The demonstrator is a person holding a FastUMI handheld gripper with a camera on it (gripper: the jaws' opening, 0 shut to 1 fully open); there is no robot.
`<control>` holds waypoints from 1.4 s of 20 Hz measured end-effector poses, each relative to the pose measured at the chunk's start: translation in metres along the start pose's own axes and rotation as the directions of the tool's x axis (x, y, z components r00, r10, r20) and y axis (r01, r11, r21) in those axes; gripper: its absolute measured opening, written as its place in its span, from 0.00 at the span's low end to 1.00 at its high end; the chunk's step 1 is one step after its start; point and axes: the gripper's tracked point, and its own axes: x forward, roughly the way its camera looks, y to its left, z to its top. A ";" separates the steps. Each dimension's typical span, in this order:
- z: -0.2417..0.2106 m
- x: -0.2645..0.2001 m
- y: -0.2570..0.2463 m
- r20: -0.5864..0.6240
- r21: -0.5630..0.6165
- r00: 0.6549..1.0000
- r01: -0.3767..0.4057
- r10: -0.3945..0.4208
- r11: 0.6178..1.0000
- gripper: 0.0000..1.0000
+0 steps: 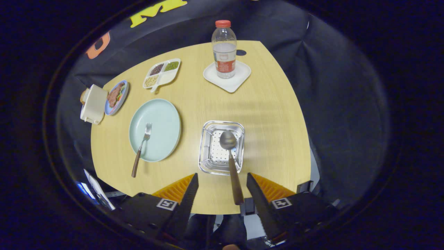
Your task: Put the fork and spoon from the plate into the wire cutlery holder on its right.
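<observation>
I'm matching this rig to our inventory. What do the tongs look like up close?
The tongs end in two wedge-shaped fingers that taper to narrow tips. Ribbed pads line their outer faces. Each finger sits on a dark, blocky base bearing a square black-and-white marker tag.

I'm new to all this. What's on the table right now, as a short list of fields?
table: wooden
plate: pale green, left of the holder
fork: head on the plate, handle over its near rim
holder: wire basket
spoon: bowl over the holder, handle reaching back between the fingers
hand-held gripper: fingers apart, not pressing the spoon
bottle: upright on a white coaster, beyond the holder
</observation>
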 end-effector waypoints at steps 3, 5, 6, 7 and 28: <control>0.023 -0.024 0.020 0.133 -0.061 0.990 0.052 -0.043 0.997 0.97; 0.031 -0.038 0.051 0.192 -0.109 0.981 0.045 -0.023 0.993 0.97; 0.029 -0.040 0.072 0.202 -0.127 0.979 0.025 0.001 0.992 0.97; 0.023 -0.041 0.095 0.194 -0.133 0.980 -0.008 0.034 0.991 0.97; -0.060 0.113 0.260 -0.115 -0.010 0.992 -0.055 0.053 0.998 0.59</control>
